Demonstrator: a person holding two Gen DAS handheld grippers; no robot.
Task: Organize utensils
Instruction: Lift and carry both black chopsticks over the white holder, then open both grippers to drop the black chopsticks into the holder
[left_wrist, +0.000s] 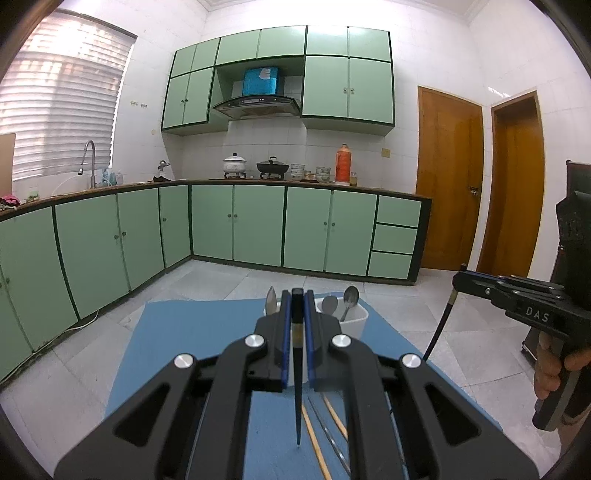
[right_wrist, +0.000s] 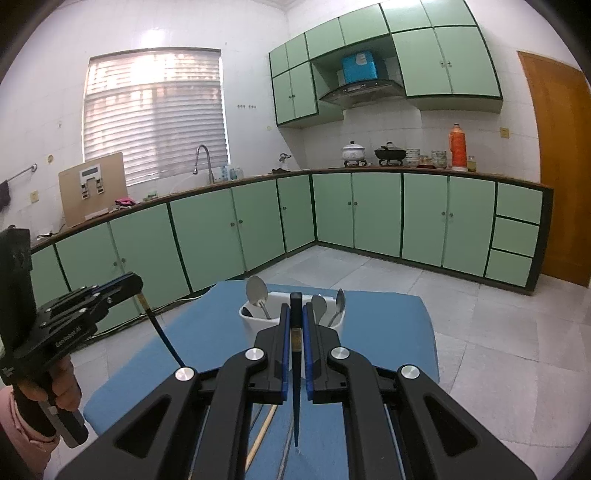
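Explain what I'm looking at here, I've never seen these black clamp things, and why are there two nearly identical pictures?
No robot here: a person holds two hand-held grippers, each carrying its own wide-angle camera looking along its fingers. One picture comes from the left gripper, the other from the right gripper; each also catches the other gripper off to the side, gripped by a hand. Both are shut, each on a dark chopstick hanging point down. Below lies a blue mat on a table, with a white utensil holder containing metal spoons. More chopsticks, pale wooden ones among them, lie on the mat. Behind is a green-cupboard kitchen.
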